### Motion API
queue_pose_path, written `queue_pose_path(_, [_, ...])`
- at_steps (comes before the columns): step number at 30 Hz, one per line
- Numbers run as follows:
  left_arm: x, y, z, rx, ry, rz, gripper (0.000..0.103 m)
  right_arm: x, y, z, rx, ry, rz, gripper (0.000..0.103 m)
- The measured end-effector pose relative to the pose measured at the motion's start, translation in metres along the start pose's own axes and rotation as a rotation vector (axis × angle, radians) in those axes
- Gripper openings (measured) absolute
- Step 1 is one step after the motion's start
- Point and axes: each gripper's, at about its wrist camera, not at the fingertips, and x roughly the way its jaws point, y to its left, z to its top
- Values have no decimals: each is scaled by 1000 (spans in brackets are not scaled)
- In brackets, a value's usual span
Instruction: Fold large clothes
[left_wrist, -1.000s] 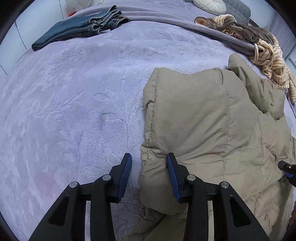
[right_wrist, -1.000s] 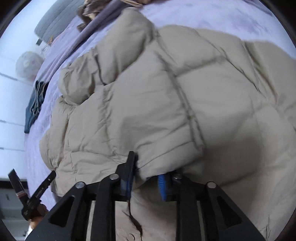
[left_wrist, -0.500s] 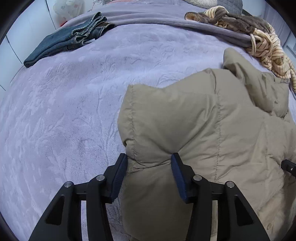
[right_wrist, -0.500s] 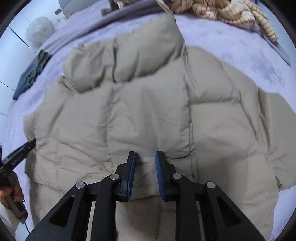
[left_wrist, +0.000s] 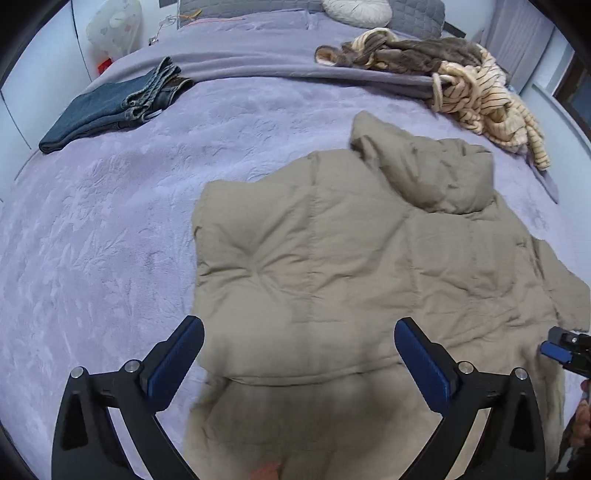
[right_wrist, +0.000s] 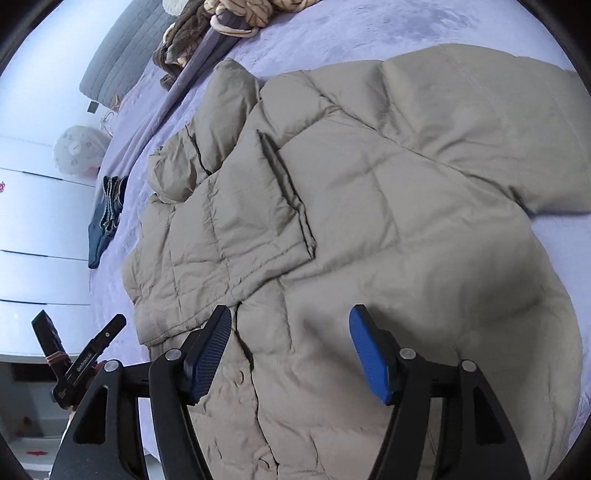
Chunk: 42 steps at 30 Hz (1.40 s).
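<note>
Jacket (left_wrist: 332, 266) below opening left claw (left_wrist: 299, 363) (untouched

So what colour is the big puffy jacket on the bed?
The puffy jacket is plain beige, a sandy tan, with stitched quilted panels. It shows best in the left wrist view.

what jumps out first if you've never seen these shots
A big tan puffer jacket sprawls across the middle of the lilac bedspread, filling both views. Both tools, left and right, hover just above its near edge, jaws opening with nothing gripped. Folded jeans and a striped heap lie near the far end.
</note>
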Motion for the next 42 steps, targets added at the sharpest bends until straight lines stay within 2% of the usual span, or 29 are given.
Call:
queue_pose_path(4, [-15,-39,-12,14,45,-51,103,-23,-27,-13,49,-20,13,80])
queue_pose_path(9, [-14,-83,-22,21,97,-55,103,-47,-52,-14,111,-83,31,84])
queue_pose_path(11, [-10,-101,-27,21,137,-81,103,-57,-68,-13,150,-110,46,85])
queue_pose_path(16, [-17,-141,-39,59,128,-66,103,-85,-117,-11,238,-164,53,86])
queue_pose_path(17, [-18,-150,-41,70,126,-61,103,-91,-129,-10,256,-179,47,100])
queue_pose_path(18, [-18,-158,-42,81,126,-57,103,-94,-138,-9,273,-192,37,103])
queue_pose_path(22, [-18,-185,-44,108,131,-55,103,-104,-178,-2,359,-231,48,103])
queue_pose_path(27, [-10,-207,-42,114,148,-48,103,-114,-246,14,531,-290,58,103])
queue_pose_path(31, [-6,-216,-38,121,150,-34,103,-117,-301,30,707,-366,176,103])
queue_pose_path(34, [-3,-218,-33,118,148,-25,103,-111,-335,43,844,-438,340,103])
queue_pose_path(37, [1,-219,-27,114,142,-16,103,-102,-351,51,958,-488,472,103])
queue_pose_path(38, [2,-218,-25,112,140,-16,103,-100,-353,54,991,-501,511,96])
queue_pose_path(39, [2,-217,-23,108,137,-20,103,-98,-354,56,1010,-514,553,85])
queue_pose_path(40, [2,-216,-21,104,131,-24,103,-96,-353,58,1021,-517,600,45])
queue_pose_path(41, [2,-215,-19,100,125,-25,103,-91,-350,63,1023,-499,642,17])
queue_pose_path(42, [2,-214,-17,96,120,-26,103,-90,-347,66,1014,-489,661,13])
